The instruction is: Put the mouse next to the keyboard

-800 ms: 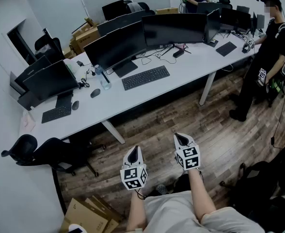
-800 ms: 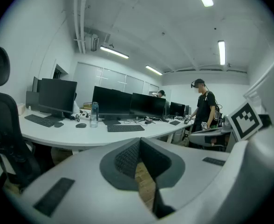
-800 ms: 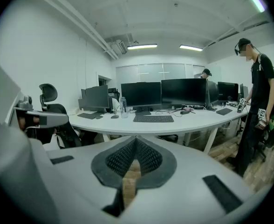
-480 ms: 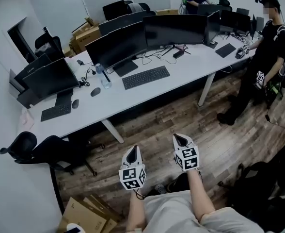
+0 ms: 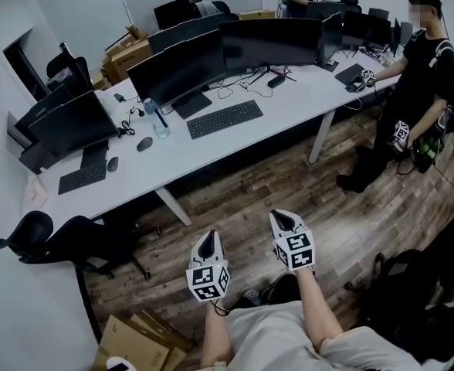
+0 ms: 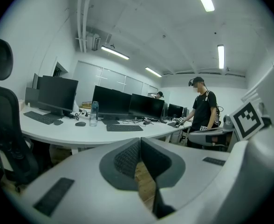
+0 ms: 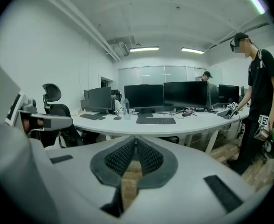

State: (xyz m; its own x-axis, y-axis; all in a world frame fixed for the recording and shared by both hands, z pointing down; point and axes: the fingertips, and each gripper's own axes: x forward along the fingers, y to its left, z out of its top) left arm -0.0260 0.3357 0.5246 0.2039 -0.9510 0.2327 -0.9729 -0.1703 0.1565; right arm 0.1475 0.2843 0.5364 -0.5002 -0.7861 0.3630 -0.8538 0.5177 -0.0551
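Mouse (image 5: pixel 144 144) far away, up on white table (image 5: pixel 289 107), at 8 o'clock from keyboard (image 5: pixel 225 118), with water bottle (image 5: pixel 160 126) standing just beside, at 1 o'clock from mouse. Left gripper (image 5: pixel 211 239) and right gripper (image 5: pixel 282 219) both low over wood floor, both squeezed shut with nothing inside, well apart from table. Plenty to go wrong from here. Could pick wrong mouse: second mouse (image 5: pixel 113 163) beside second keyboard (image 5: pixel 82 178), further along table at 8 o'clock. Could bump bottle and tip it over while carrying mouse toward keyboard, bottle being right in between. Could shove mouse away instead of grabbing, if reaching in with jaws shut; better to open first. Could lose smooth, round mouse from pads if pinched too near top. Could snag wires (image 5: pixel 131 130) lying near bottle. Could knock into black chair (image 5: pixel 80 242) at 9 o'clock on walk to table, or crowd person (image 5: pixel 420 68) standing at 2 o'clock.
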